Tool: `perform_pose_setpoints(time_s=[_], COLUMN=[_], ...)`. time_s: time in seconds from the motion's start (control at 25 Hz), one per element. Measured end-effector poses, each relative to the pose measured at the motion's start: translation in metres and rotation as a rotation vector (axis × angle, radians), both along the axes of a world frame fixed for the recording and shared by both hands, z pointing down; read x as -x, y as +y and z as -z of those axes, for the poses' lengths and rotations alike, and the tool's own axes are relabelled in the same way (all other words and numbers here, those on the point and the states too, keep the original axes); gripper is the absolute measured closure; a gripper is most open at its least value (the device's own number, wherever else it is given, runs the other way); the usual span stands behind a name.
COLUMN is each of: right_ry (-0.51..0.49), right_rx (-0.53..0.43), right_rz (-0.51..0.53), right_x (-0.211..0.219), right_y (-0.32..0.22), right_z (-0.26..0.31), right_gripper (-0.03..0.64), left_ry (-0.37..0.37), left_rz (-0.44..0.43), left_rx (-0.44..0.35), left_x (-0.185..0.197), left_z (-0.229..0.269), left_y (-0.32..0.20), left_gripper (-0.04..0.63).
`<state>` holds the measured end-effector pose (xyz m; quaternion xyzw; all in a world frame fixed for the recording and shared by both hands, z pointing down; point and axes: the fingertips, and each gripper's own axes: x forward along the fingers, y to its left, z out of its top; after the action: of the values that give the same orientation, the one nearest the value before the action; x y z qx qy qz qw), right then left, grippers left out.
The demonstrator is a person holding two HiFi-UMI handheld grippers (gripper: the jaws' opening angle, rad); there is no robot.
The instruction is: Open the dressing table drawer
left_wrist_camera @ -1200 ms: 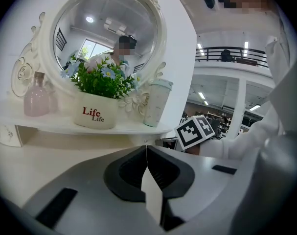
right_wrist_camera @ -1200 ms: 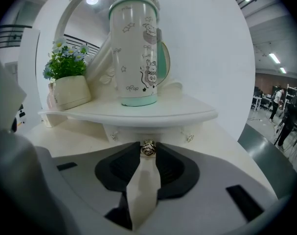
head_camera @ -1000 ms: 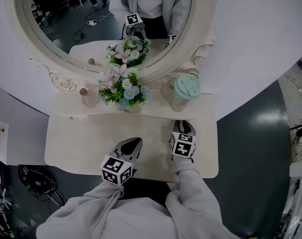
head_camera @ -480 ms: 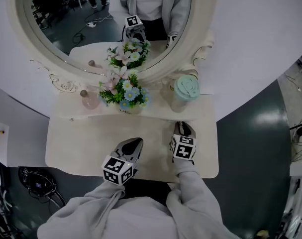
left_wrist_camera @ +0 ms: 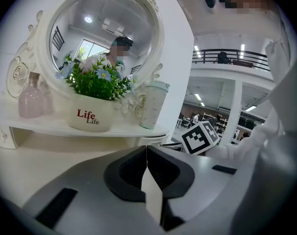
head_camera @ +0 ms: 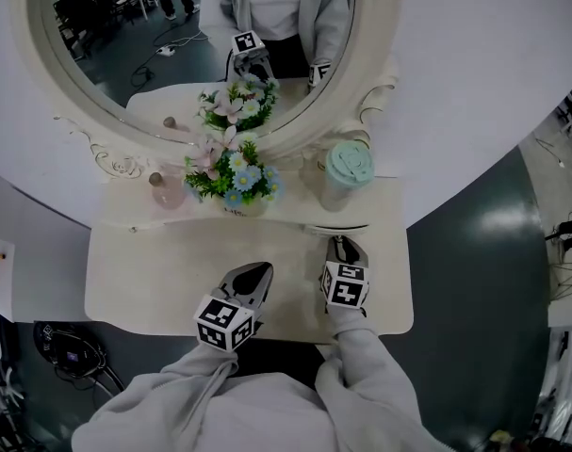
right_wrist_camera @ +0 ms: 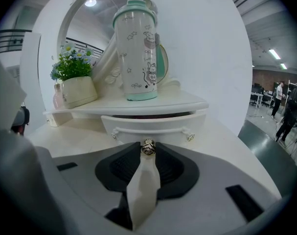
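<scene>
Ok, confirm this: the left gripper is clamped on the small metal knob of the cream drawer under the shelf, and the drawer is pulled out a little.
Wrong gripper: the right gripper is clamped on the small metal knob of the cream drawer under the shelf, as the right gripper view shows. The drawer is pulled out a little.

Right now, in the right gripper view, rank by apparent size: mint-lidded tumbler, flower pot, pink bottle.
1. mint-lidded tumbler, though it is nearest the camera
2. flower pot
3. pink bottle, partly hidden behind the pot
</scene>
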<state>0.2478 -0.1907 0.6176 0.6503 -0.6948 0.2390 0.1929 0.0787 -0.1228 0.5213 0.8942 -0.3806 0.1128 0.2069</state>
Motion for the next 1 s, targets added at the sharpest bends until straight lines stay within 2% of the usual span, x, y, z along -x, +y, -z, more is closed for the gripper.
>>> perform_pose_setpoints(time_s=[1.0], right_ry=[-0.007], right_rx=[0.005], right_rz=[0.005], right_x=[0.003], right_y=[0.017], right_z=[0.001], right_gripper=[0.508], left_ry=[0.005], left_rz=[-0.011], left_rx=[0.001], left_x=[0.006], left_z=[0.000], left_y=[0.010], left_gripper=[0.580])
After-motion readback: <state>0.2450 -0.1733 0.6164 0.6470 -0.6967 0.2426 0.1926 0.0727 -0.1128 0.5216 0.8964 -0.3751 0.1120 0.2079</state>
